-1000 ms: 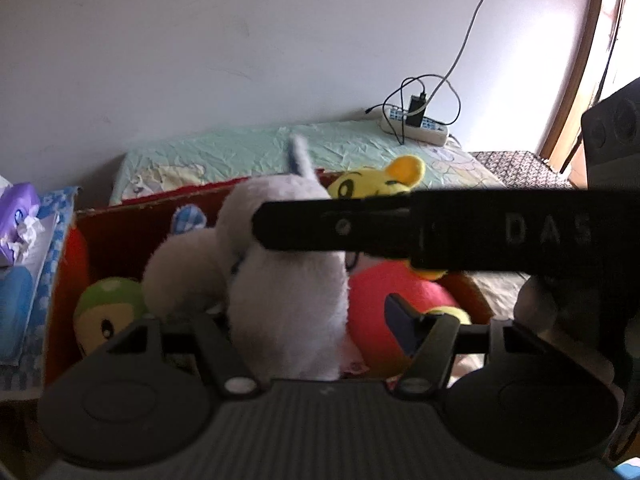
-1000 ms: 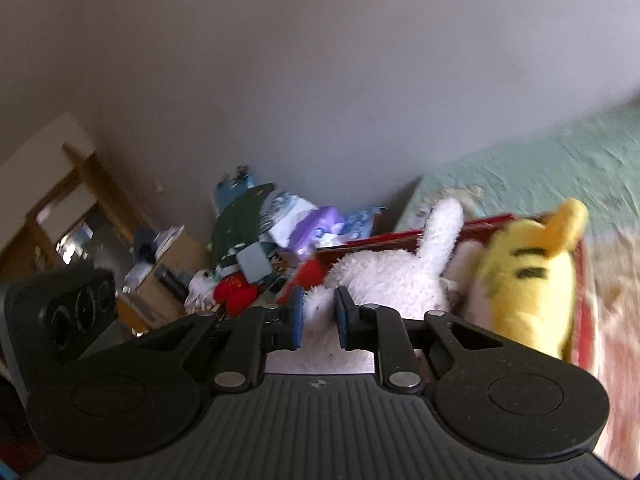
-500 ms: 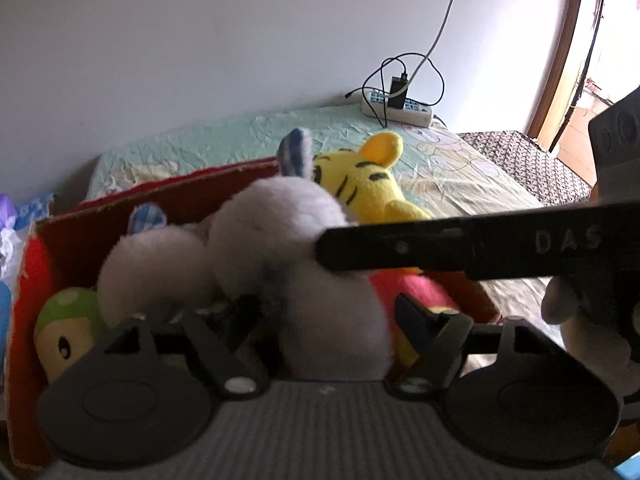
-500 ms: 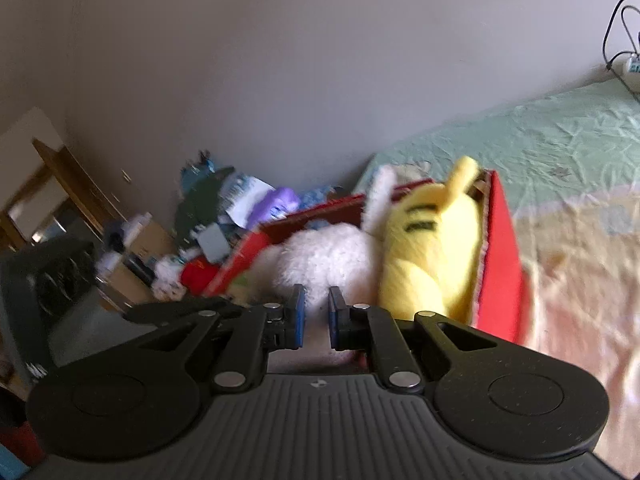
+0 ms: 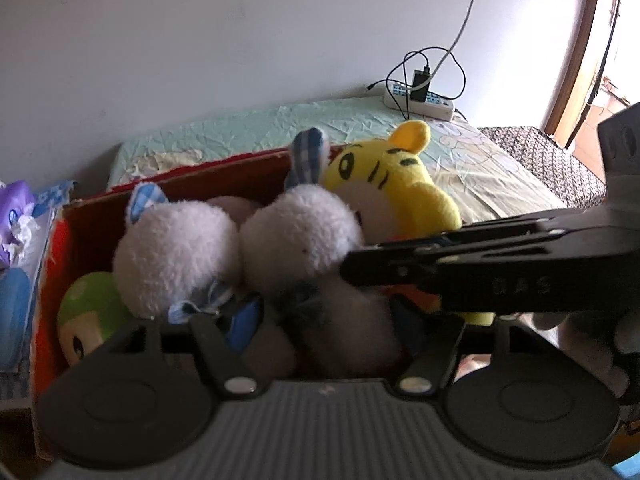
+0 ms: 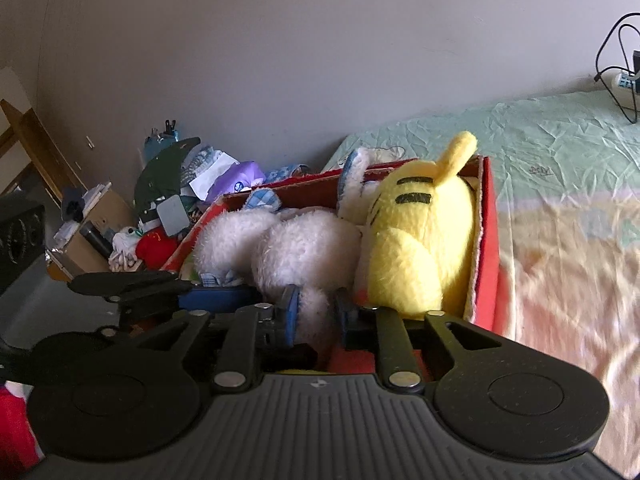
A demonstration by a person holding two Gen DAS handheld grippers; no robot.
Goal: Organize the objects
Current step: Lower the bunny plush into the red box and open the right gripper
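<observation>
A red cardboard box (image 5: 192, 188) (image 6: 486, 232) on the bed holds plush toys. Two white rabbits with blue checked ears fill its middle: one (image 5: 176, 256) on the left, one (image 5: 304, 236) (image 6: 308, 252) beside it. A yellow tiger (image 5: 396, 188) (image 6: 420, 240) lies at the right end and a green plush (image 5: 88, 312) at the left. My left gripper (image 5: 328, 320) is open around the second rabbit's body. My right gripper (image 6: 316, 312) grips that rabbit's lower part between its blue pads. The right gripper's black fingers (image 5: 460, 268) cross the left wrist view.
The bed has a wrinkled green sheet (image 6: 540, 148) and a power strip (image 5: 420, 100) with cables by the wall. Left of the box lies a heap of clutter (image 6: 180, 188), with tissue packs (image 5: 16, 216) and a cardboard carton (image 6: 88, 232).
Both grippers dropped lower over the box. The white rabbit went down among the other toys. My right gripper's pads stand wider apart than before, with the rabbit's fur between them.
</observation>
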